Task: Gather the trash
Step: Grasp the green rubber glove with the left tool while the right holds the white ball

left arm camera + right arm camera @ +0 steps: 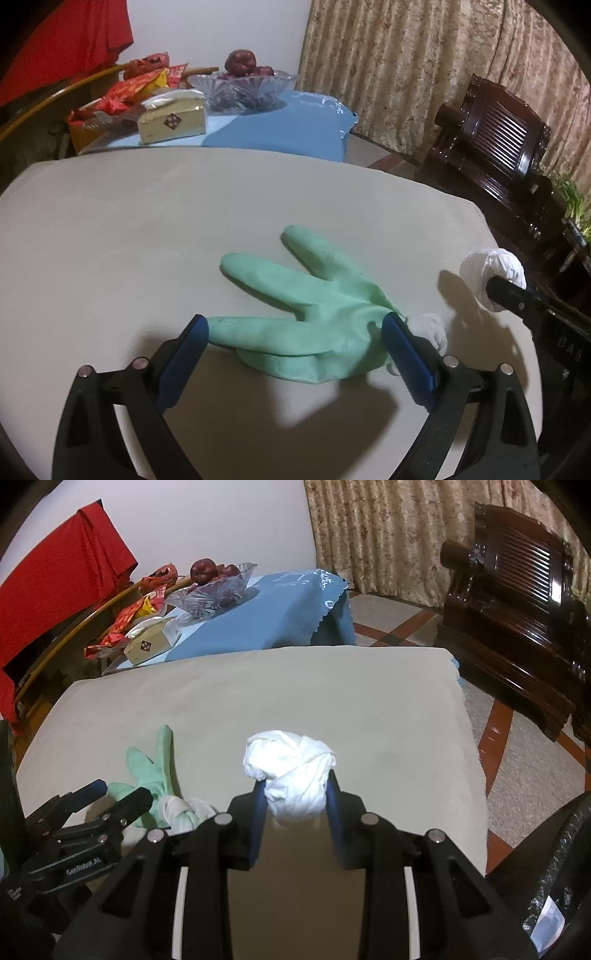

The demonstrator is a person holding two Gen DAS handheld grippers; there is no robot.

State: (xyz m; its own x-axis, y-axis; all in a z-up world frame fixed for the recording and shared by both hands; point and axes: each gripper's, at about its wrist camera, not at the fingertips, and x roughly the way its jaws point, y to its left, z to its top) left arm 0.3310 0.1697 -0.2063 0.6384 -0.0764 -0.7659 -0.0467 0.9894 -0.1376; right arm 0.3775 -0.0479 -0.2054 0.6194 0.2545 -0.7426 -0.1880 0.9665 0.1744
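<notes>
A green rubber glove (317,310) lies flat on the beige table (147,229), with a white knotted piece (430,326) at its cuff. My left gripper (295,332) is open, its blue pads on either side of the glove's palm, low over the table. It also shows in the right wrist view (122,794) beside the glove (155,768). My right gripper (295,794) is shut on a crumpled white wad (291,771) and holds it above the table. That wad shows in the left wrist view (493,273) at the right.
A blue-covered table (280,616) stands behind with a glass fruit bowl (243,86), a tissue box (171,118) and red wrappers (125,92). A dark wooden chair (517,602) stands at the right. A black bag (561,897) sits at the lower right on the tiled floor.
</notes>
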